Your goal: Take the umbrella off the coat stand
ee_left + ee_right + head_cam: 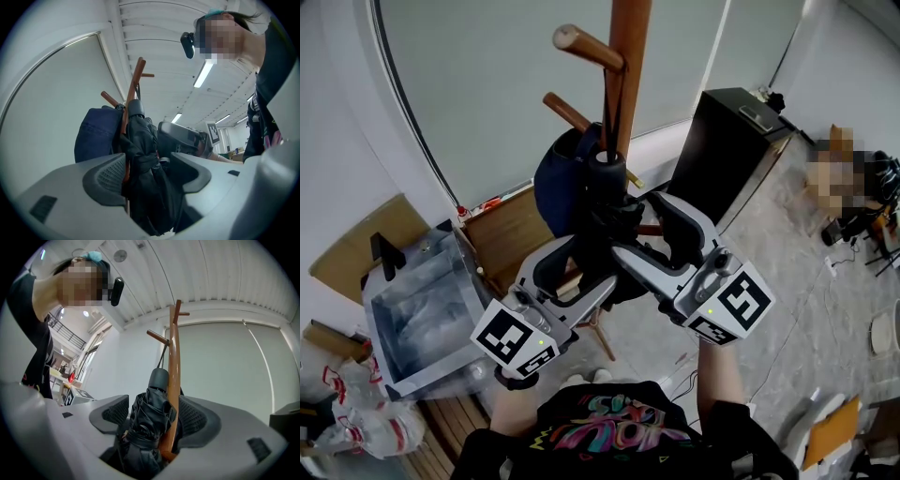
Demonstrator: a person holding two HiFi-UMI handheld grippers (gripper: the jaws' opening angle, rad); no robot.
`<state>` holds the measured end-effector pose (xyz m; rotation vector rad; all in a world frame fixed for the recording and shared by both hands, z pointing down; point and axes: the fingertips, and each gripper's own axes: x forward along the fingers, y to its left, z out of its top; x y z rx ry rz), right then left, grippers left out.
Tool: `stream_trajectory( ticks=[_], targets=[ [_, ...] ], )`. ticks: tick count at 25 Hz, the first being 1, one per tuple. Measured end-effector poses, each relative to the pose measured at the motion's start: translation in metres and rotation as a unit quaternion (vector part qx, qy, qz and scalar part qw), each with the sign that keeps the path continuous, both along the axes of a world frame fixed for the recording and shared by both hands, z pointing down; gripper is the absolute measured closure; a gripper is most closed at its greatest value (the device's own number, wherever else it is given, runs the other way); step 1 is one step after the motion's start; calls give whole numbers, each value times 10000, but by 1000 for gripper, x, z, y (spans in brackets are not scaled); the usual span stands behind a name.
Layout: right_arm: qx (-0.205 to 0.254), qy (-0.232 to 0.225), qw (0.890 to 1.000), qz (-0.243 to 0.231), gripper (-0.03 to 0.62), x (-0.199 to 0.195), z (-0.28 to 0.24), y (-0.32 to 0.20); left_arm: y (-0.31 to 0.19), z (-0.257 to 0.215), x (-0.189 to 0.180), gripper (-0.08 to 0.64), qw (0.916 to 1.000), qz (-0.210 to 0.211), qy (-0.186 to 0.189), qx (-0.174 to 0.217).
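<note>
A folded black umbrella [605, 202] hangs upright against the wooden coat stand [628, 75], its grey end cap pointing up. Beside it on the stand hangs a navy bag [555, 187]. My left gripper [581, 267] is open, its jaws either side of the umbrella [145, 154], with a gap at the right-hand pad. The right gripper [635, 225] comes in from the other side and is open too. Its jaws straddle both the umbrella [147, 423] and the stand's pole [174, 362]. The umbrella's lower end is hidden behind the grippers.
A black cabinet [727, 141] stands right of the stand by the window. A clear plastic box [422, 309] and a wooden board [511, 230] sit at the lower left. Pegs [581, 42] stick out of the stand above the umbrella.
</note>
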<state>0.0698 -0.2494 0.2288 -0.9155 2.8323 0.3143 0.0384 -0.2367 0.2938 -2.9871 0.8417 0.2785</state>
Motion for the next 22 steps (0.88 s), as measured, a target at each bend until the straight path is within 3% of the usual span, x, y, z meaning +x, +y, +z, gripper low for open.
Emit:
stream_trajectory(
  ticks=[15, 22],
  targets=[
    [-41, 1234, 9923, -66, 258, -24, 15, -11, -15, 10, 21, 273, 9995, -55, -313, -46],
    [109, 1274, 9917, 114, 259, -30, 10, -15, -18, 9, 25, 273, 9996, -61, -263, -64]
  ],
)
